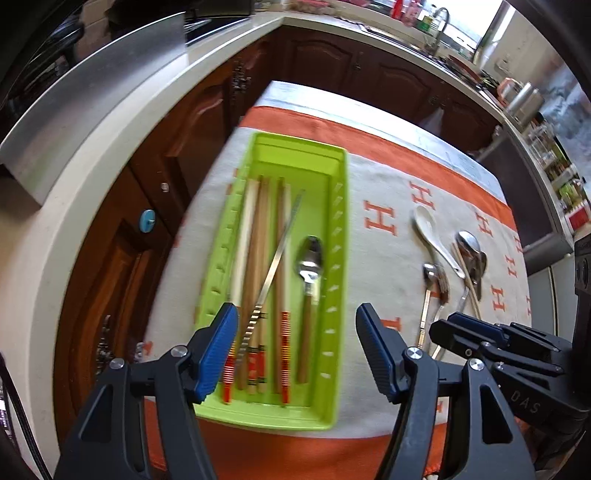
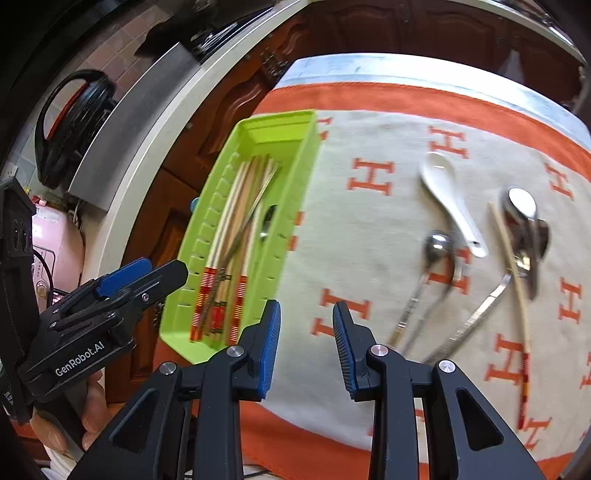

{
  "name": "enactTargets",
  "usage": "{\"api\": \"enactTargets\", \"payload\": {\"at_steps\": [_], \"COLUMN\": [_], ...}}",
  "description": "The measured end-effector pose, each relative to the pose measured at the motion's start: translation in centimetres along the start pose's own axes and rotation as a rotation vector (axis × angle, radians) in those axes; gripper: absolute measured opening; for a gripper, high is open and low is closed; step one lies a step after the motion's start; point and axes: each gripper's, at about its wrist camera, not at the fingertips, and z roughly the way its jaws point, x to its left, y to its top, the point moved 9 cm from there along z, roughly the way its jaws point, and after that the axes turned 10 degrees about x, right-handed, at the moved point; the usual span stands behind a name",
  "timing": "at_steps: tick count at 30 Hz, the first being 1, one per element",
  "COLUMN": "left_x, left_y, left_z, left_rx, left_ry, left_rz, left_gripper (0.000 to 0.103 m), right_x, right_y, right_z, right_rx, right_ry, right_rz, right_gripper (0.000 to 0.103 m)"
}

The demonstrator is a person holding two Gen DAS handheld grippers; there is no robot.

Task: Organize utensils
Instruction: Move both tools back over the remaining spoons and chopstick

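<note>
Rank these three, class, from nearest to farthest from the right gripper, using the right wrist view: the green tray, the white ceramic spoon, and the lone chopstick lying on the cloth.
1. The green tray: just left of the right gripper, its near end beside the left pad.
2. The lone chopstick: to the right, among the metal spoons.
3. The white ceramic spoon: farther up the cloth, right of centre.

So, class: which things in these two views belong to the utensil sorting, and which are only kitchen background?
Belong to the job:
green tray
chopsticks in tray
spoon in tray
white spoon
metal spoons on cloth
loose chopstick

Just lying about:
faucet
black pan
wooden cabinets
</note>
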Motion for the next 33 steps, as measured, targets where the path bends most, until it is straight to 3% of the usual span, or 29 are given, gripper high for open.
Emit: {"api": "enactTargets", "payload": {"at_steps": [6,10,22,27,33], "left_x": [-5.7,-9.3,-15.8,-17.0,-16.9], "left_y": [-0.7,-0.9,-2.4,-2.9,-3.1], "left_z": [1.1,2.0,5.3,6.2,7.2], "left_rx": [0.021,0.023,0.091,0.09,0.106], "left_ry": [-0.042,-0.057,-0.096,-0.065,-0.043], "left_rz": [0.077,0.114,0.178,0.219,0.229], "left_gripper": [0.067,0.079,0.081,0.08,0.079], "right_x": [-5.9,-10.1,-21.2,-23.2,-21.8], "right_y": [-2.3,-3.8,-6.9,-7.0,-5.8], "right_z": [-3.0,-4.6,-6.3,-5.7,-3.0], "right_rx": [-0.066,-0.102,-0.146,-0.149,-0.088], "right_ry": [-0.047,-0.055,-0.083,-0.118,-0.196], "right_rz": [0.079,0.152,0.332,0.304,0.175], "right_gripper": [0.03,0.03,0.03,0.03,0.027]}}
